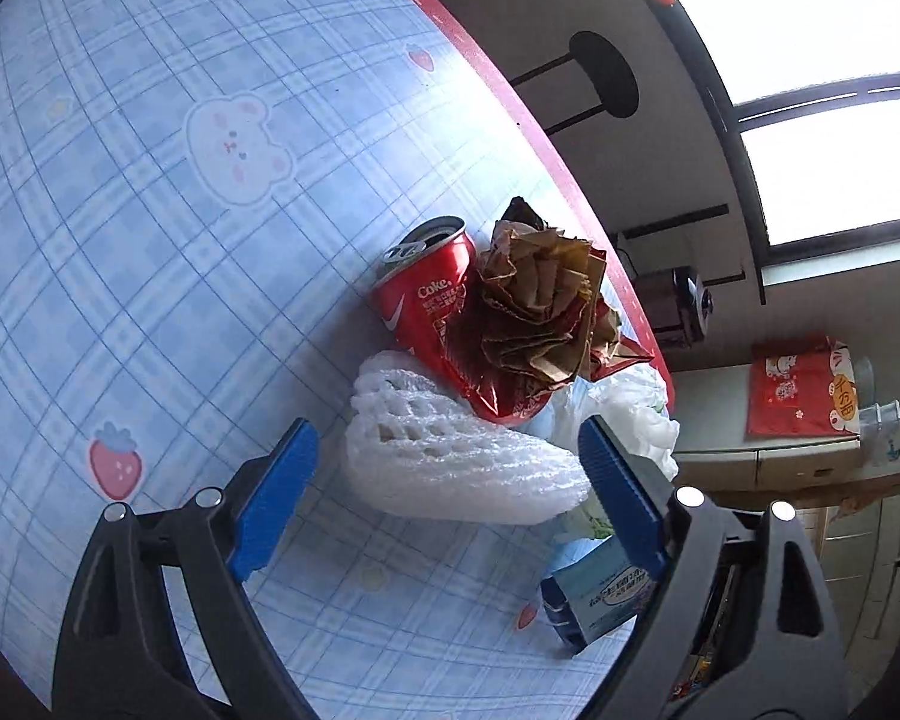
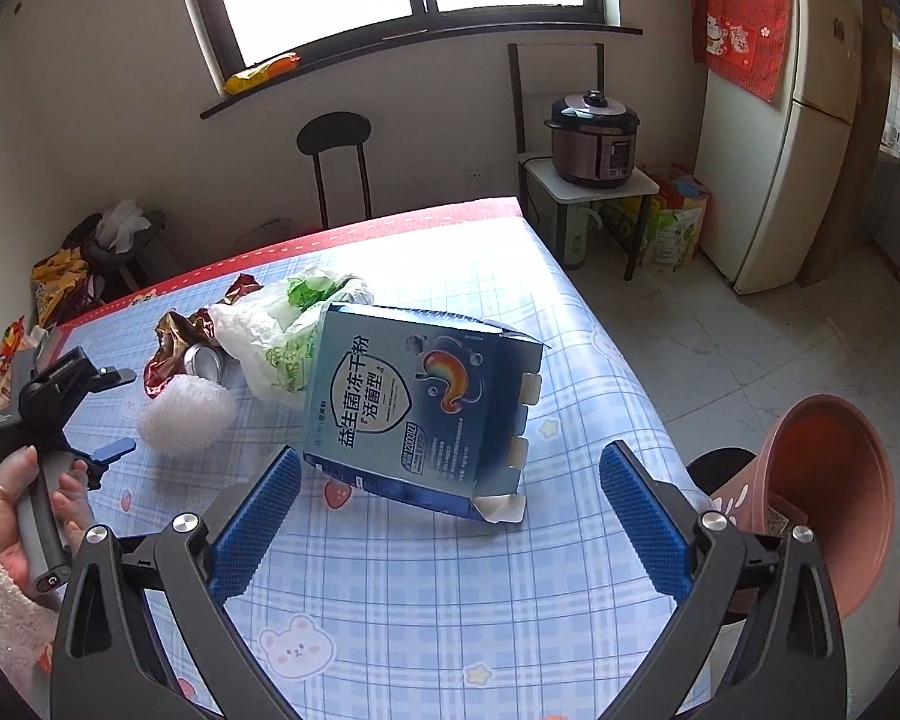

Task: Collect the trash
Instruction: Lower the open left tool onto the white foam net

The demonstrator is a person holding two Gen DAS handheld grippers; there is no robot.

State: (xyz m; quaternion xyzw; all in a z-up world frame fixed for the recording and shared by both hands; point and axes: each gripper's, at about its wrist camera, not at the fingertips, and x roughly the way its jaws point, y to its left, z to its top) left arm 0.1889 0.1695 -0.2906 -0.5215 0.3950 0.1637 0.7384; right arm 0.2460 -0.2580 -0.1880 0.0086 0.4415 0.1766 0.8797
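A pile of trash lies on the blue checked tablecloth. In the left wrist view my open left gripper brackets a white foam fruit net. Behind it lie a red Coke can, crumpled brown paper on a red wrapper, and a white plastic bag. A blue carton lies near the right finger. In the right wrist view my open right gripper faces the blue carton, which lies open-ended on the table. The left gripper shows beside the foam net.
A pink bin stands off the table's right edge. A black stool stands behind the table, a rice cooker on a small stand and a fridge at the right. The table edge has a red border.
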